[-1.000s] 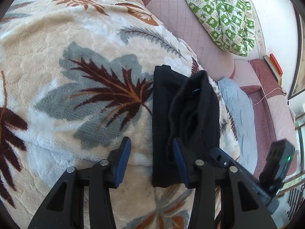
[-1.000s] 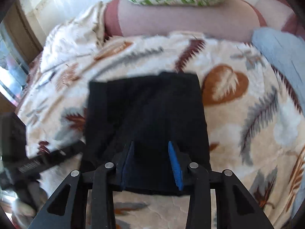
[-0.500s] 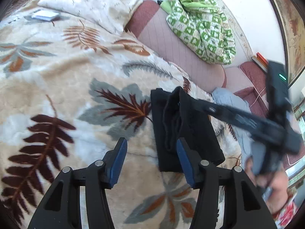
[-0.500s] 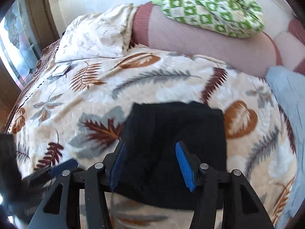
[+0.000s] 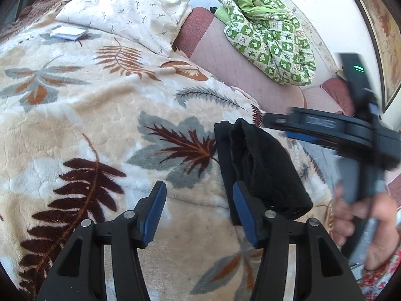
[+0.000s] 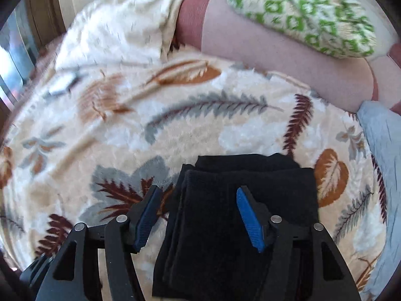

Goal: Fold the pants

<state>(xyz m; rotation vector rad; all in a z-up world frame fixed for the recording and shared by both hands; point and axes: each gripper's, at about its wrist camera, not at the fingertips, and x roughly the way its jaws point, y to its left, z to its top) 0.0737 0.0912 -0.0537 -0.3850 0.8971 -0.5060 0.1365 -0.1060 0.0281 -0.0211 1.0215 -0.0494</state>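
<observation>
Blanket [image 5: 75, 130]: plush fleece, cream ground with rust, grey and maroon leaf prints; covers the bed and carries the task item. Wide bare areas lie left of and beyond the item.
Headboard [image 5: 225, 57]: pink quilted padding along the far edge of the blanket.
Pillow [image 5: 125, 17]: cream fabric with small sprig print, at the far left corner, leaning on the headboard.
Green quilt [image 5: 270, 35]: green-and-white checked, bunched on top of the headboard.
Grey-blue cloth [image 6: 381, 145]: lies at the right edge of the blanket.
Pants [image 6: 238, 215]: black knit, folded into a compact rectangular stack with layered edges visible on its left side; flat on the blanket near the right edge of the bed.
Right gripper [image 6: 198, 218]: black frame, blue ribbed pads. Jaws apart and have just been opening; they hover above the near part of the pants, the right pad over the fabric and the left pad over the blanket just left of the stack. Nothing is clamped.
Left gripper [image 5: 199, 215]: same build. Jaws apart with bare blanket between them; its right finger overlaps the near left corner of the pants in the view. Contact cannot be confirmed.
Person's hand [image 5: 361, 228]: wraps the handle of the right gripper in the left wrist view, at the right of the pants.
Small white packet [image 5: 67, 33]: flat, on the blanket near the pillow, well apart from the pants.
</observation>
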